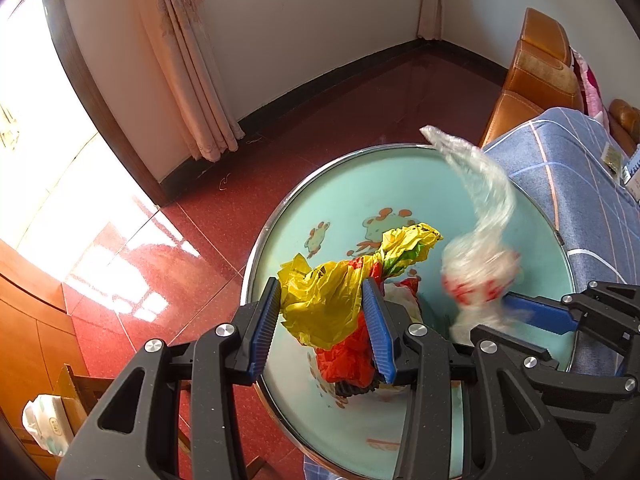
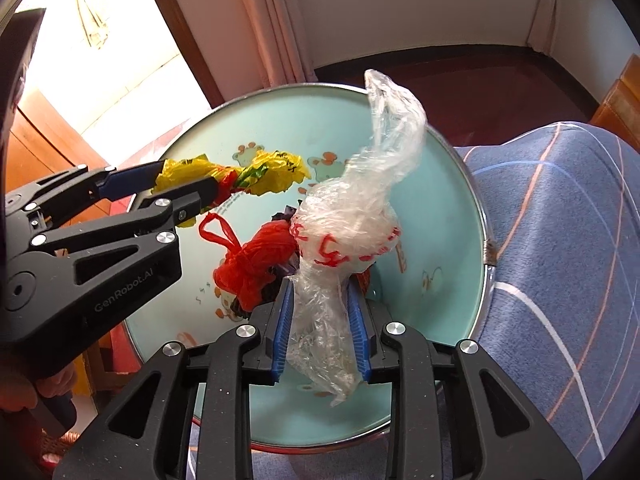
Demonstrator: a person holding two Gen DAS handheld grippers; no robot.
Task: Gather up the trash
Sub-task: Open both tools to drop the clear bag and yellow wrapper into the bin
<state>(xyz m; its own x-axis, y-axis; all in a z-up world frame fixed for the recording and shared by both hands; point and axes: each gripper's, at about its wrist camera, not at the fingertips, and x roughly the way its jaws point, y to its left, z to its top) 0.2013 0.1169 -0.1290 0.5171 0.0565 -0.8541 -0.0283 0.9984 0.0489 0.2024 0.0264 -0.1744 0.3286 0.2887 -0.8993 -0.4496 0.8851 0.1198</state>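
My left gripper point(image 1: 324, 292) is shut on a crumpled yellow plastic bag point(image 1: 332, 296) and holds it above the round light-green glass table point(image 1: 352, 196). It also shows in the right wrist view point(image 2: 176, 182), holding the yellow bag point(image 2: 276, 172). My right gripper point(image 2: 320, 292) is shut on a clear plastic bag with red print point(image 2: 352, 216), raised over the table point(image 2: 440, 208). In the left wrist view the clear bag point(image 1: 480, 248) is blurred beside the right gripper's fingers point(image 1: 536, 312). A red plastic bag point(image 2: 252, 264) and dark scraps lie on the table between the grippers; the red bag also shows in the left wrist view point(image 1: 348, 356).
A blue checked cloth point(image 2: 560, 240) covers something at the table's right side. An orange leather sofa point(image 1: 536, 76) stands at the back right. Pink curtains point(image 1: 188, 64) hang by a bright doorway. Red tiled floor point(image 1: 200, 248) surrounds the table. A wooden cabinet point(image 1: 28, 320) is at the left.
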